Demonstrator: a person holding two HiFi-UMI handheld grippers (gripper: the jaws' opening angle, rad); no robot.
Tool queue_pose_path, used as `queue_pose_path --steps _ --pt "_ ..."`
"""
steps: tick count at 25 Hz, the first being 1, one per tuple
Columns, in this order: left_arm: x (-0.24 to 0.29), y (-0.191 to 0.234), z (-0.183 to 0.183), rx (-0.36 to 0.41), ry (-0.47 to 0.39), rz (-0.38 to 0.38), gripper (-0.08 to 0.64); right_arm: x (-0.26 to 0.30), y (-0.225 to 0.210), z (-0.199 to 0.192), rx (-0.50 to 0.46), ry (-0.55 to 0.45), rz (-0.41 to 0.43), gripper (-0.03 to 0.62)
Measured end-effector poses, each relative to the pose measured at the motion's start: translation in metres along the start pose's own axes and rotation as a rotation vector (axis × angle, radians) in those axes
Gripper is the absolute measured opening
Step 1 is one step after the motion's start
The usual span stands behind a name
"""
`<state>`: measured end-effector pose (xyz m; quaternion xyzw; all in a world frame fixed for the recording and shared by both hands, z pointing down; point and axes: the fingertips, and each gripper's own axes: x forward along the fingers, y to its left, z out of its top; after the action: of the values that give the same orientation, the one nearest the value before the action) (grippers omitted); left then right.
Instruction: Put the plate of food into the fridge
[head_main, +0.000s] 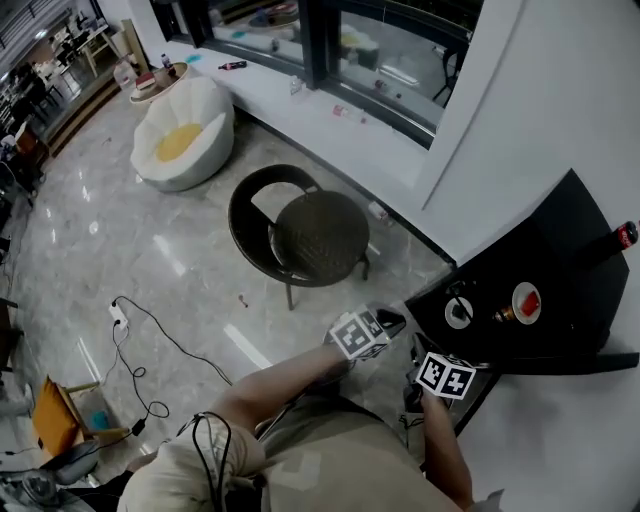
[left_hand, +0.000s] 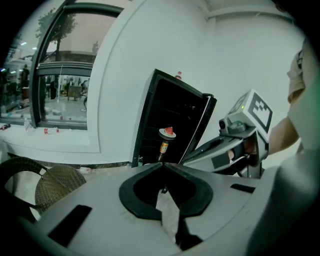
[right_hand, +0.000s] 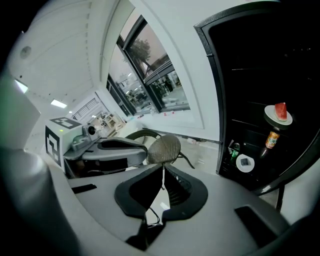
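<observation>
A white plate with a red piece of food (head_main: 527, 303) sits on a shelf inside the open black fridge (head_main: 560, 250). The left gripper view shows the plate (left_hand: 167, 132) straight ahead. In the right gripper view the plate (right_hand: 278, 114) is at the right. Both grippers hang in front of the fridge, apart from it. My left gripper (left_hand: 162, 164) is shut with nothing in it. My right gripper (right_hand: 163, 166) is shut and empty too. In the head view the left gripper (head_main: 388, 322) is just left of the fridge's door edge.
A brown bottle (right_hand: 271, 140) stands under the plate, and a small white dish (right_hand: 245, 163) and a green bottle (right_hand: 231, 151) sit lower. A red can (head_main: 625, 235) stands on the fridge top. A round wicker chair (head_main: 310, 235) and a white beanbag (head_main: 185, 135) stand on the floor behind.
</observation>
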<state>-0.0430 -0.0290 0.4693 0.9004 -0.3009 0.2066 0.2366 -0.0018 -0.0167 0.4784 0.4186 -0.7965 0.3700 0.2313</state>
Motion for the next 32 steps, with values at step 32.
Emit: queue_pose_path --steps 32 --pt "-0.048 -0.119 0.015 0.103 -0.108 0.062 0.018 -0.119 0.002 -0.070 -0.058 -0.061 0.088 0.026"
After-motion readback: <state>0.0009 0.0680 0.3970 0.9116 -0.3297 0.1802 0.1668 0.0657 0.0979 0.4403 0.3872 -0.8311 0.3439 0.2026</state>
